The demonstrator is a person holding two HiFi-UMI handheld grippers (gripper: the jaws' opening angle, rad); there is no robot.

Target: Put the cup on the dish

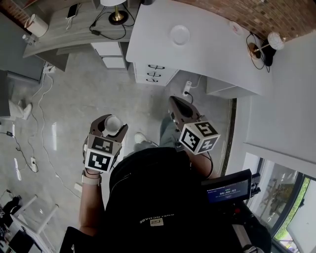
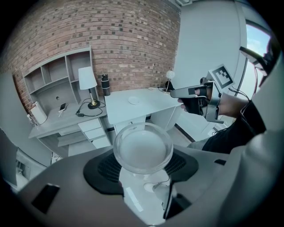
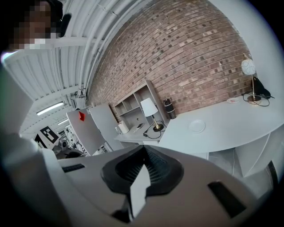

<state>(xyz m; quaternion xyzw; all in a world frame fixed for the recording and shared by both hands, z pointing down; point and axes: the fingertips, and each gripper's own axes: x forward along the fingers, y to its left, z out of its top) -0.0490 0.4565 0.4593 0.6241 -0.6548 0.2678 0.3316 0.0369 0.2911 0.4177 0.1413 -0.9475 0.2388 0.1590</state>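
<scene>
A clear, empty cup (image 1: 112, 123) (image 2: 143, 148) sits upright between the jaws of my left gripper (image 1: 113, 126), which is shut on it and held above the floor, well short of the desk. The small white dish (image 1: 179, 34) (image 2: 134, 100) (image 3: 196, 126) lies on the white desk (image 1: 212, 59), with nothing on it. My right gripper (image 1: 173, 101) (image 3: 143, 150) is shut and empty, its tips pointing toward the desk; it also shows as a dark wedge (image 2: 188, 93) at the right of the left gripper view.
Drawers (image 1: 153, 73) hang under the white desk's near edge. A lamp (image 1: 116, 15) and a phone (image 1: 72, 11) sit on the grey desk (image 1: 54, 37) to the left. A globe lamp (image 1: 274, 40) with cables stands at the right. Cables and a power strip (image 1: 186, 89) lie on the floor.
</scene>
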